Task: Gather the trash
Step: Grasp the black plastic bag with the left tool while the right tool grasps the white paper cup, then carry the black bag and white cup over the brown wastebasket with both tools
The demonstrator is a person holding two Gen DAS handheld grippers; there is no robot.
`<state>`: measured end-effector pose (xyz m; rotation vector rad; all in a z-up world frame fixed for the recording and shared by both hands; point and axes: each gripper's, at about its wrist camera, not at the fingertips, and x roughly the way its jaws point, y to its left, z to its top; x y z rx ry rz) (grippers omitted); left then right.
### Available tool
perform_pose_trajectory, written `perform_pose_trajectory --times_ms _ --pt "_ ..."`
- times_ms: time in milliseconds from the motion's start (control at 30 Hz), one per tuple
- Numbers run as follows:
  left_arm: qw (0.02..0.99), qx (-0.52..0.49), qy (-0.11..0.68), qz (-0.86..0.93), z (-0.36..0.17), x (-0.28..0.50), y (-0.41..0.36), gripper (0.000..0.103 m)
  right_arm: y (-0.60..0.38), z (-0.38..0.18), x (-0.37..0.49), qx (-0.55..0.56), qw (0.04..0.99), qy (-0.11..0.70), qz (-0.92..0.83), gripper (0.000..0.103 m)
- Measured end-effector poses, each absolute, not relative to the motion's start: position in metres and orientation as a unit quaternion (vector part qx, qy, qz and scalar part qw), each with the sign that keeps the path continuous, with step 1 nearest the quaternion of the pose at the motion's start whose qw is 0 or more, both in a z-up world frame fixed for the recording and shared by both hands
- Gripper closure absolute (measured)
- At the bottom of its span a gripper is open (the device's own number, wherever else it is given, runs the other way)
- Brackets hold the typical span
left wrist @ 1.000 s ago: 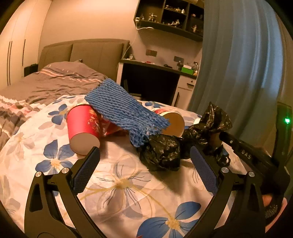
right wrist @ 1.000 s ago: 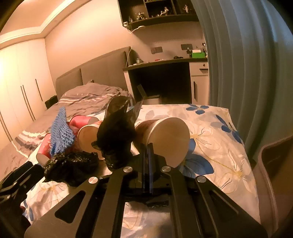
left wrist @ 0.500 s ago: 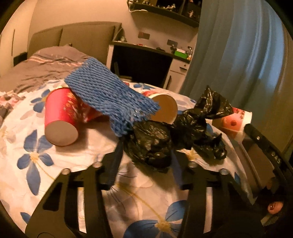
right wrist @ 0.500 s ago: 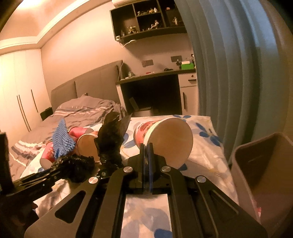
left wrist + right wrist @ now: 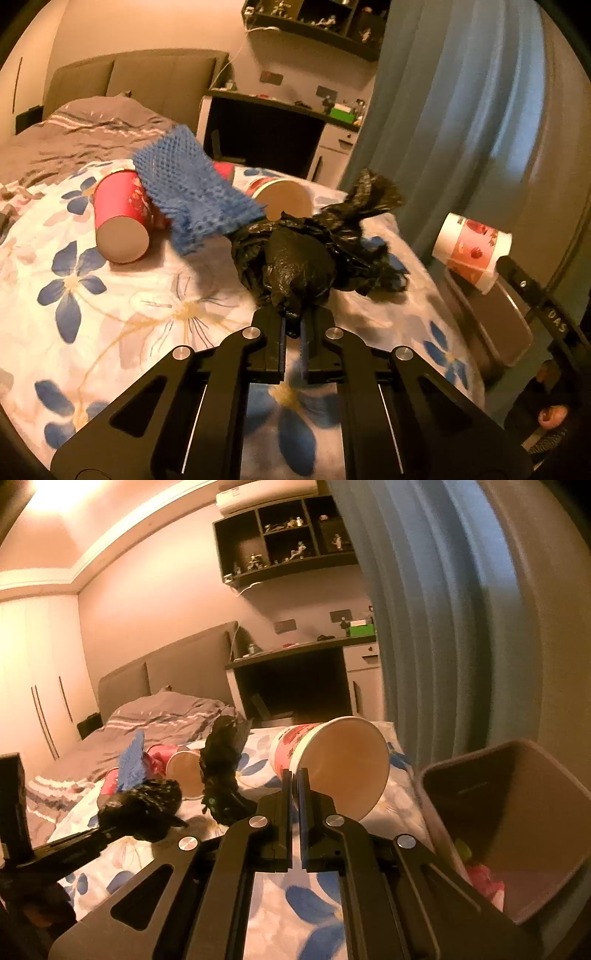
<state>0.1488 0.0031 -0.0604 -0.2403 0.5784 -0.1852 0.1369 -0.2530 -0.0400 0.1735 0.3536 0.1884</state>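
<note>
Two pieces of trash held, neither yet binned.
The black bag [image 5: 299, 266] is clenched by the left gripper [image 5: 291, 328], just closed, above the bed [image 5: 110, 295]; the paper cup [image 5: 332, 760] is pinched at its rim by the right gripper [image 5: 294, 786] beside the bin [image 5: 517, 812]. Thin film may slip; the cup may miss.

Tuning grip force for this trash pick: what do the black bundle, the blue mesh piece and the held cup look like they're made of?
Black bundle: thin plastic film, probably a bin bag; glossy and crinkled, pinched in the left gripper.
Blue mesh piece: looks like soft foam netting; open lattice, matte, sagging over the cups.
Cup in the right gripper: likely paper; matte tan inside, printed red-and-white wall, thin rim.
</note>
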Motion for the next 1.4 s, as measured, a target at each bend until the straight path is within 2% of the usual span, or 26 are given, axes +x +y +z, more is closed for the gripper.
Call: perform_pose_trajectory --times_ms 467,933,1400 --pt "0.955 -0.097 0.240 -0.142 -0.027 0.107 -0.026 0.099 -0.288 -0.026 0.078 0.097 0.983 0.147 0.054 0.099" --pt "0.954 -0.076 0.222 -0.185 -0.016 0.097 -0.056 0.099 -0.306 -0.022 0.063 0.106 0.985 0.129 0.033 0.099" --pt "0.934 -0.067 0.256 -0.240 -0.033 0.110 -0.086 0.099 -0.325 -0.027 0.055 0.116 0.985 0.129 0.013 0.099"
